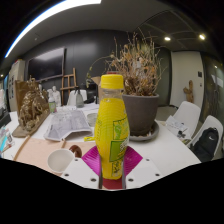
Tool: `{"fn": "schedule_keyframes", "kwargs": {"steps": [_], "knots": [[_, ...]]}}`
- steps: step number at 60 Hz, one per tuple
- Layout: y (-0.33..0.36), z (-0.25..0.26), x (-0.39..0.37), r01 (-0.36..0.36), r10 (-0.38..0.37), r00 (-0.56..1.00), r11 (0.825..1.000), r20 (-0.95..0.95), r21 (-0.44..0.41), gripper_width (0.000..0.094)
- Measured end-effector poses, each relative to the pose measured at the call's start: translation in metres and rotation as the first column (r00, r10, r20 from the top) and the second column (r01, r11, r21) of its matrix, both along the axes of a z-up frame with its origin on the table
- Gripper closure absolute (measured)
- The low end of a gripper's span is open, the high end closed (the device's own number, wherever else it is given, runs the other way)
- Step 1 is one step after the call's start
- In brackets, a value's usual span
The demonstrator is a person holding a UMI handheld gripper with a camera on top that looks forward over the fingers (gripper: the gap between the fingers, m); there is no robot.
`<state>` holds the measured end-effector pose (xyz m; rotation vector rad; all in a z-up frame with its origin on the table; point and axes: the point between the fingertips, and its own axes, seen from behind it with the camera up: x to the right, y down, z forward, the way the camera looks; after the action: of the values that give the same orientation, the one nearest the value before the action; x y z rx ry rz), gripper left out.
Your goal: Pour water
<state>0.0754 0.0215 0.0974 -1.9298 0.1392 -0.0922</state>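
Gripper view: a yellow bottle [112, 128] with an orange-yellow cap stands upright between the pink pads [96, 160], which appear to pinch its lower body from both sides, the gripper [112, 165] closed on it above a white table [150, 160]. A small white bowl [60, 160] sits on the table just beside the near finger, a potted dried plant [138, 100] rises behind the bottle, and papers [68, 123] lie further back. Judging by the upright, capped bottle, the grasp looks done while tipping and pouring remain ahead
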Motion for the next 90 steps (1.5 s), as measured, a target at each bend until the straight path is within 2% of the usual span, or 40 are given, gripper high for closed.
{"fn": "schedule_keyframes", "kwargs": {"steps": [9, 12, 14, 21, 26, 29, 33, 47, 60, 80, 90], "knots": [[-0.006, -0.04, 0.005, 0.017, -0.017, 1.0, 0.998, 0.001, -0.064, 0.0675], [-0.01, -0.04, 0.005, 0.024, -0.023, 1.0, 0.999, 0.004, -0.044, 0.0654], [-0.011, -0.041, 0.004, 0.025, -0.025, 1.0, 0.999, 0.008, -0.041, 0.0576], [-0.014, -0.044, 0.004, 0.026, -0.024, 0.999, 0.997, 0.025, -0.072, 0.0423], [-0.023, -0.041, 0.0, 0.02, -0.017, 1.0, 0.995, 0.024, -0.103, 0.0062], [-0.032, -0.032, 0.001, 0.033, -0.03, 0.999, 0.993, 0.035, -0.11, 0.0093], [-0.048, -0.015, -0.001, 0.046, -0.041, 0.998, 0.992, 0.05, -0.116, 0.0063], [-0.145, 0.044, -0.044, 0.074, -0.072, 0.997, 0.983, 0.016, -0.169, 0.0073], [-0.24, 0.084, -0.088, 0.07, -0.065, 0.997, 0.977, 0.032, -0.203, 0.0077], [-0.312, 0.094, -0.137, 0.016, -0.01, 1.0, 0.975, 0.028, -0.224, 0.0076], [-0.325, 0.093, -0.134, 0.042, -0.035, 0.999, 0.97, 0.035, -0.239, 0.0074]]}}
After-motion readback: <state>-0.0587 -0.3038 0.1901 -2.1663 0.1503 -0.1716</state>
